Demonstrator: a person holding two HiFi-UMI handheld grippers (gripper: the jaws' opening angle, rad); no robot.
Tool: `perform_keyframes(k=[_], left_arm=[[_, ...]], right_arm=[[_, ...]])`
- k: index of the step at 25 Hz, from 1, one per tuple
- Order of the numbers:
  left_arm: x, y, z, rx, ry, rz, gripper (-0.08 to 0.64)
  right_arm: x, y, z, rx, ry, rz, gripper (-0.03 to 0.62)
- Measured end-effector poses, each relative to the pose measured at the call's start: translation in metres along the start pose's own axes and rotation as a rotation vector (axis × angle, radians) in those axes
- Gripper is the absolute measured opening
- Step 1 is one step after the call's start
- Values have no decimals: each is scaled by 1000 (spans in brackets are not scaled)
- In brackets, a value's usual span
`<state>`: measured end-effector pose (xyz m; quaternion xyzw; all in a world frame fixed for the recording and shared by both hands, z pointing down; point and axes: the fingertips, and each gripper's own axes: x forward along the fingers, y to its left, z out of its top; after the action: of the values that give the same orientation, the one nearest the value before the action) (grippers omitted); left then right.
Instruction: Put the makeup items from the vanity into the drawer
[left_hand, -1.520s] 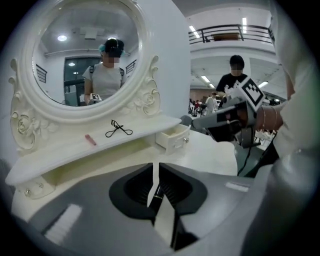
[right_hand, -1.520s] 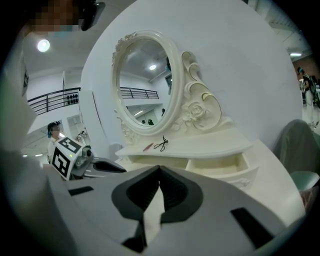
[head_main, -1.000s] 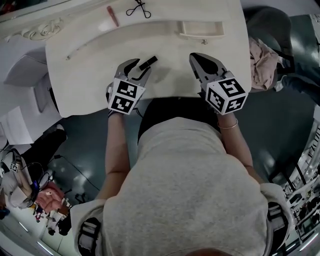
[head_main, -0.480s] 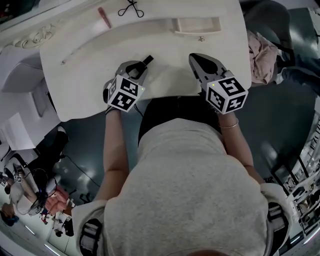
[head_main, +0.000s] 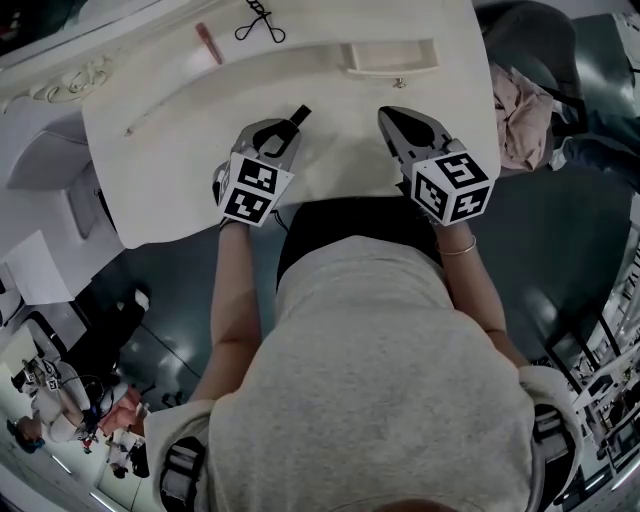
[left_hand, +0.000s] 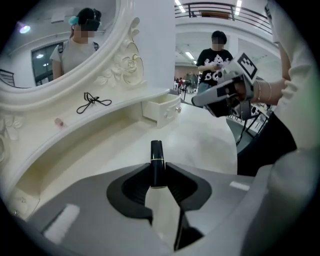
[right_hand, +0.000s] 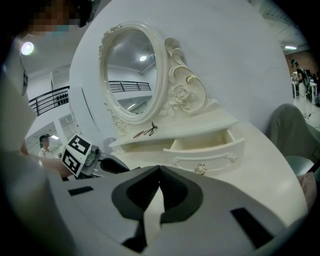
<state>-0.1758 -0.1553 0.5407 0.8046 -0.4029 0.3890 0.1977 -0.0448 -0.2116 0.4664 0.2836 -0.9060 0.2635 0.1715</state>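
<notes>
A black lipstick tube (head_main: 297, 117) (left_hand: 157, 162) lies on the white vanity top (head_main: 180, 170). My left gripper (head_main: 283, 132) (left_hand: 158, 172) has its jaws closing round the tube's near end, and the pads touch it on both sides. The far end sticks out past the tips. My right gripper (head_main: 390, 114) (right_hand: 159, 172) hovers over the vanity's front right, shut and holding nothing. The small drawer (head_main: 392, 57) (right_hand: 210, 145) (left_hand: 160, 107) stands pulled out ahead of it. On the raised shelf lie a black eyelash curler (head_main: 258, 20) (left_hand: 95, 101) and a pink tube (head_main: 209, 43) (left_hand: 59, 121).
An oval mirror (right_hand: 132, 70) in a carved frame rises behind the shelf. A chair with a pink cloth (head_main: 520, 110) stands to the right of the vanity. Other people stand in the room beyond.
My left gripper has slid forward onto the lipstick and its jaws have narrowed around it. The right gripper has stayed put.
</notes>
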Motion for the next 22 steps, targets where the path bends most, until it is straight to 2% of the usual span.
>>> perform_keyframes(k=[3, 11, 18, 22], left_arm=[[-6, 5, 22, -21, -65, 3, 101], [-15, 9, 77, 36, -175, -7, 101], [-14, 10, 114, 98, -224, -13, 101], [-15, 11, 139, 25, -303, -42, 101]], right_arm=[[-1, -2, 5, -2, -15, -9, 8], [-10, -10, 26, -18, -69, -37, 8], [-19, -20, 42, -40, -104, -61, 8], [-27, -32, 56, -35, -145, -84, 8]])
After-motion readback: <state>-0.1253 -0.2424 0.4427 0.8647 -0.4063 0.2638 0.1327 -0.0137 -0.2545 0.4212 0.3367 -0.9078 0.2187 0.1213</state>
